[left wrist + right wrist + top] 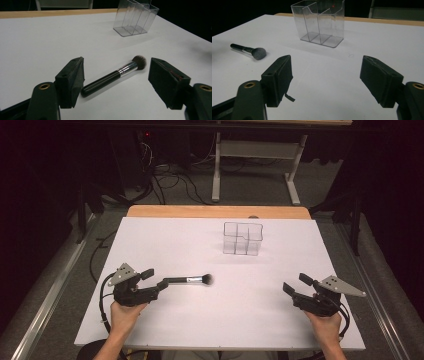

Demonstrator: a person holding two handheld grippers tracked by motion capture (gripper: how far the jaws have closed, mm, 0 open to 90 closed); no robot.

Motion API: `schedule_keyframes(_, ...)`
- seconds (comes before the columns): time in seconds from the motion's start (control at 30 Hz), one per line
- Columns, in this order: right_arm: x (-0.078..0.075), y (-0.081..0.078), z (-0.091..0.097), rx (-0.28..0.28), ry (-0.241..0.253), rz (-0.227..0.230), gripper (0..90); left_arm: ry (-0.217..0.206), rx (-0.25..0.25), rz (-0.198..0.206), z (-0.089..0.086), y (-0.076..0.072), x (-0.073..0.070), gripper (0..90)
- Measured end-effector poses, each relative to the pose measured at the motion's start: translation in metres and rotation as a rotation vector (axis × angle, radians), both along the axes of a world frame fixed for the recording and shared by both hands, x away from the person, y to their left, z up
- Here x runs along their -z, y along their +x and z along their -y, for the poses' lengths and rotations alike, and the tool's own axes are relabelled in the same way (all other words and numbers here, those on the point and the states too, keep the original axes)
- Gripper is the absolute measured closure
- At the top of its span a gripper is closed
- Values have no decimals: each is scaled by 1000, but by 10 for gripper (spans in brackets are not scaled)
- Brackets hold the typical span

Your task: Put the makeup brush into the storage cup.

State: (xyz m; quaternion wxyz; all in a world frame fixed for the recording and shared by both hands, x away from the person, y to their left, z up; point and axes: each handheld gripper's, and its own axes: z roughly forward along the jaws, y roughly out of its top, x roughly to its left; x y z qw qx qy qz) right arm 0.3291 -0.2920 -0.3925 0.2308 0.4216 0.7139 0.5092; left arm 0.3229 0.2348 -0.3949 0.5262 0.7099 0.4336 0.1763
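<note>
Left tool [156, 279] is sitting low at the near left of the tabletop [165, 240], jaws spread wide and holding nothing. In the left gripper view the makeup brush [113, 75] lies flat on the white surface in the gap between the two pads; its black handle end is right up by the left pad [72, 80], looks like it's touching or just about, can't tell for sure. The bristle head points away toward the far side, and the silver ferrule sits just behind the bristles. From the high view, the brush [192, 280] runs roughly left to right, handle toward the left tool, fluffy end toward the middle of the tabletop.

Right tool [295, 286] is over at the near right, held in the person's right hand [325, 322], jaws also wide apart with nothing between them. It's well apart from the brush. In the right gripper view, one pad [279, 77] has a little strip of something peeling off its lower edge.

Clear plastic organizer [242, 238] stands upright toward the far side of the tabletop, a bit right of centre, well apart from both tools and the brush. It has several compartments, stepped in height, all empty as far as I can see.
</note>
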Motion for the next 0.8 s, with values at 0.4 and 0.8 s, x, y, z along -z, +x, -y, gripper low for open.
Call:
schedule_keyframes(0.4,1,0,1,2,-6,-13,287,8,5,-9,2,0,0,287)
schedule_keyframes(0.8,3,4,1,1,-19,-17,290,2,15,-23,3,1,0,283)
